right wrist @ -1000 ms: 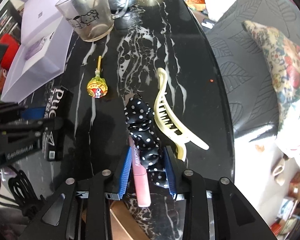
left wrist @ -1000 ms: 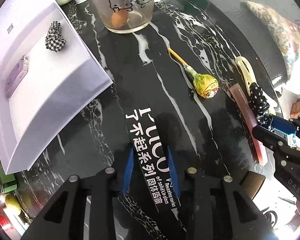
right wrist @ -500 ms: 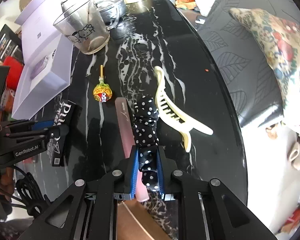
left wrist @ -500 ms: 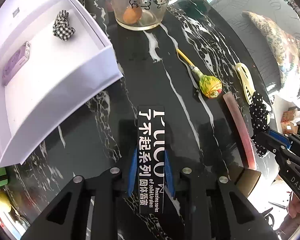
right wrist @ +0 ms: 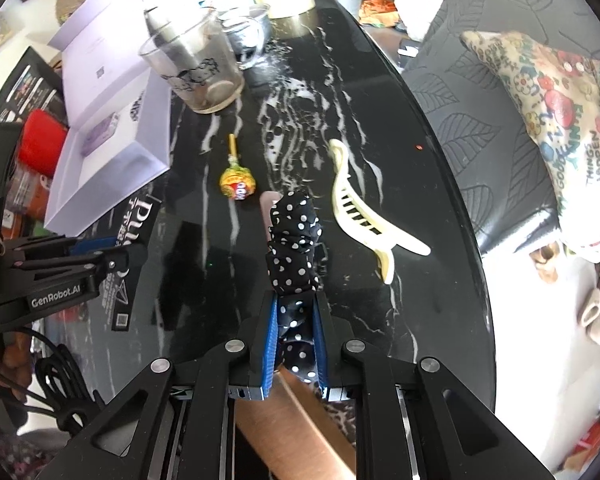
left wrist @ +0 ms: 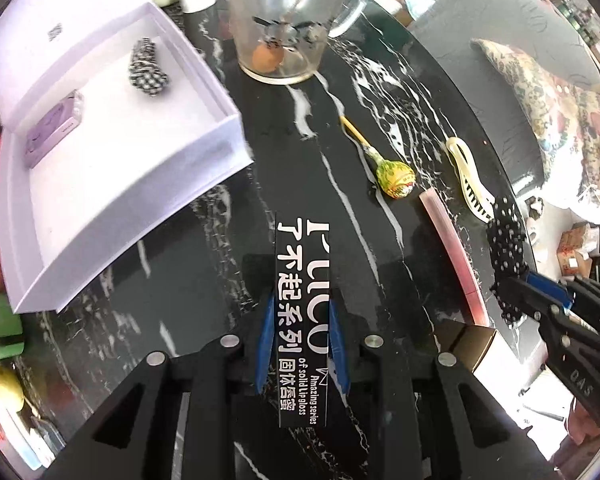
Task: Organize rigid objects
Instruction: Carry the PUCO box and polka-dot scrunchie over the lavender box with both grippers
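My left gripper (left wrist: pixel 302 320) is shut on a long black lip-gloss box (left wrist: pixel 302 280) with white lettering, raised a little off the black marble table (left wrist: pixel 180 280). My right gripper (right wrist: pixel 296 328) is shut on a black polka-dot scrunchie (right wrist: pixel 294 240), which hangs lifted above the table. In the left wrist view the right gripper (left wrist: pixel 540 300) shows at the right edge with the scrunchie (left wrist: pixel 506 240). A wrapped lollipop (left wrist: pixel 396 178), a pink tube (left wrist: pixel 452 256) and a cream hair claw (right wrist: pixel 360 212) lie on the table.
An open lilac box (left wrist: pixel 228 152) at the left holds a checked scrunchie (left wrist: pixel 146 68) and a small purple case (left wrist: pixel 52 132). A glass cartoon mug (left wrist: pixel 284 24) stands at the back. A brown box (left wrist: pixel 472 340) sits near the front edge. A grey sofa with a patterned cushion (right wrist: pixel 560 100) lies to the right.
Both grippers closed, the left on the lip-gloss box and the right on the polka-dot scrunchie. Both then rose, lifting box and scrunchie; the scrunchie came off the pink tube.
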Available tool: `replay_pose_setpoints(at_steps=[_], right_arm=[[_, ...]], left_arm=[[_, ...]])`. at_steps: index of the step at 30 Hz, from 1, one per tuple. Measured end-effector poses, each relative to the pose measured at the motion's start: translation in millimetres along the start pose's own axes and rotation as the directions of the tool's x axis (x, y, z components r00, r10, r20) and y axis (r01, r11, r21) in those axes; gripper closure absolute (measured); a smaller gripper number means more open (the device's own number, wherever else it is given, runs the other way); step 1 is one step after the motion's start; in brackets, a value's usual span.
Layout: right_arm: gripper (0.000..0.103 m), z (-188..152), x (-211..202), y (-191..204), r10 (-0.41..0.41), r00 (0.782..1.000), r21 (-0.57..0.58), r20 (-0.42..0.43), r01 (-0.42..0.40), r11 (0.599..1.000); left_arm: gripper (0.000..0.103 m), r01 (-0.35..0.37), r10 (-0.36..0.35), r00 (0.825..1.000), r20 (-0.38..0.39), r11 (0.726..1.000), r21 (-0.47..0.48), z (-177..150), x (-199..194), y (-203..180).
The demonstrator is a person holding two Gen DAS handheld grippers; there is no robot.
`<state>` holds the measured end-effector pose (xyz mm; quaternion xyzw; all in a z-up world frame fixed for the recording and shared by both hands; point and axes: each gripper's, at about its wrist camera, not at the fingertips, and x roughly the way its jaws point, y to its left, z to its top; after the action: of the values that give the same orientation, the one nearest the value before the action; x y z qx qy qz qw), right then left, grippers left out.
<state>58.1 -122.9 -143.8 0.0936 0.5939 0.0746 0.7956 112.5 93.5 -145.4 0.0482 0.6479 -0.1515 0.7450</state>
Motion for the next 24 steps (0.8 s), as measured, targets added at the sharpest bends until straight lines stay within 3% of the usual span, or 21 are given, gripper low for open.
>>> replay_pose_setpoints(at_steps=[10, 24], right_arm=[[0.086, -4, -18, 41, 0.052, 0.998, -0.123, 0.021, -0.049, 0.991], [0.086, -7, -17, 86, 0.12, 0.993, -0.281, 0.001, -0.115, 0.953]], left_arm=[[0.078, -0.018, 0.024, 0.998, 0.057, 0.994, -0.106, -28, -34, 23], [0.078, -0.047, 0.076, 0.992, 0.097, 0.96, -0.275, -65, -57, 57]])
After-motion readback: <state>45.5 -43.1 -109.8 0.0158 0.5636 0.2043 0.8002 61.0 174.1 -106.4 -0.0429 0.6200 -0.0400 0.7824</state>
